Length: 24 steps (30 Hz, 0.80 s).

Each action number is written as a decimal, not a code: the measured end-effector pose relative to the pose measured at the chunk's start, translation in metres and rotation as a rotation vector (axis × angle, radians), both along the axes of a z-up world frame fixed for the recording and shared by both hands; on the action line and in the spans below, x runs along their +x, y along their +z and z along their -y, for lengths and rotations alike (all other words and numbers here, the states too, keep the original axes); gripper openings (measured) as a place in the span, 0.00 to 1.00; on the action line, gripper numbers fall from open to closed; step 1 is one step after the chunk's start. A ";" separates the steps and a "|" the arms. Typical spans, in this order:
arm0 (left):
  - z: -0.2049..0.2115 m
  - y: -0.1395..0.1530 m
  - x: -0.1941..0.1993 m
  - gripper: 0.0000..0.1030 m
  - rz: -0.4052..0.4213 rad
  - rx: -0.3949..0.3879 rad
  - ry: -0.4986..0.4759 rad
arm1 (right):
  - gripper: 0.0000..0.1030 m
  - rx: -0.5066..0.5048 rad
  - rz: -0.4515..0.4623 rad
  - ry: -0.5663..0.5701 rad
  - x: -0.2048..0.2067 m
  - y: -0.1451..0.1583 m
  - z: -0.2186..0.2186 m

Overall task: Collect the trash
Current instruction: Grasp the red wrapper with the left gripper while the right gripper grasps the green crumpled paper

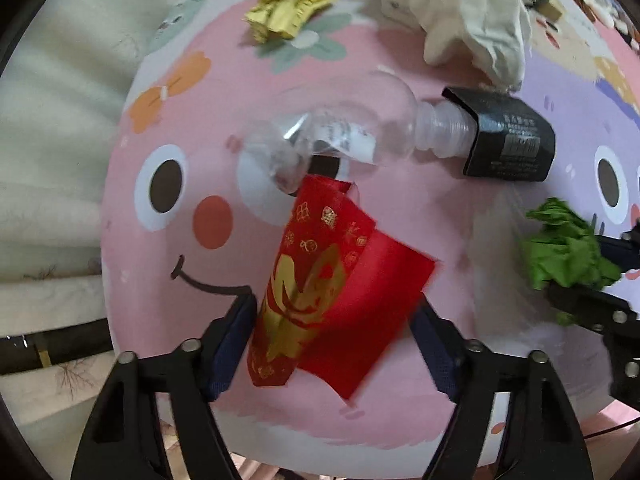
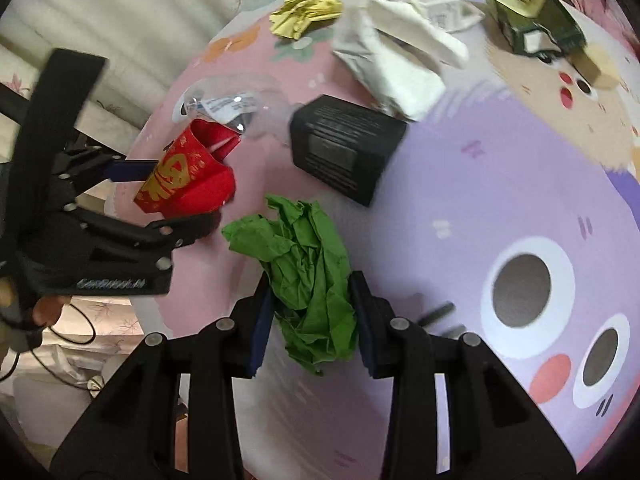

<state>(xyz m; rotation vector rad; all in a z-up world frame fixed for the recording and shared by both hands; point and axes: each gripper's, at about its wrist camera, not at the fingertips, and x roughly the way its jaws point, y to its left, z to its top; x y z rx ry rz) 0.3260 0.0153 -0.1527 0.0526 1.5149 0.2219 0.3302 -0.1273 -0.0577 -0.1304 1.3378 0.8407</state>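
The left gripper (image 1: pixel 334 332) has its fingers apart around a gold-printed red envelope (image 1: pixel 320 280) on the worktop (image 1: pixel 168 288). The right gripper (image 2: pixel 312 320) is clamped on crumpled green paper (image 2: pixel 308 272); print on the black box (image 2: pixel 344 148) is unreadable.

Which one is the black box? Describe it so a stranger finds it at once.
Start at the cartoon table cover, where the pink face meets the purple one. There the black box lies on its side beside the crumpled white paper, with the clear bottle neck at its open end. It is the only dark, square-edged item there.
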 end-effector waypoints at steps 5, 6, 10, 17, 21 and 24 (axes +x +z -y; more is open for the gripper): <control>-0.003 0.001 0.009 0.45 0.014 -0.040 0.020 | 0.31 0.016 -0.016 -0.035 -0.001 -0.001 0.020; -0.002 0.001 0.010 0.35 0.013 -0.043 0.027 | 0.31 0.016 -0.021 -0.046 -0.002 -0.001 0.024; 0.002 0.004 0.008 0.24 0.020 -0.029 0.028 | 0.30 0.003 -0.024 -0.078 -0.004 -0.002 0.031; 0.018 0.022 -0.013 0.22 0.084 -0.053 0.005 | 0.30 0.002 0.000 -0.186 -0.023 0.013 0.053; 0.022 0.041 -0.044 0.22 0.134 -0.085 -0.046 | 0.30 -0.005 0.015 -0.268 -0.045 0.022 0.055; 0.023 0.050 -0.073 0.23 0.148 -0.089 -0.114 | 0.30 -0.015 0.036 -0.331 -0.068 0.032 0.055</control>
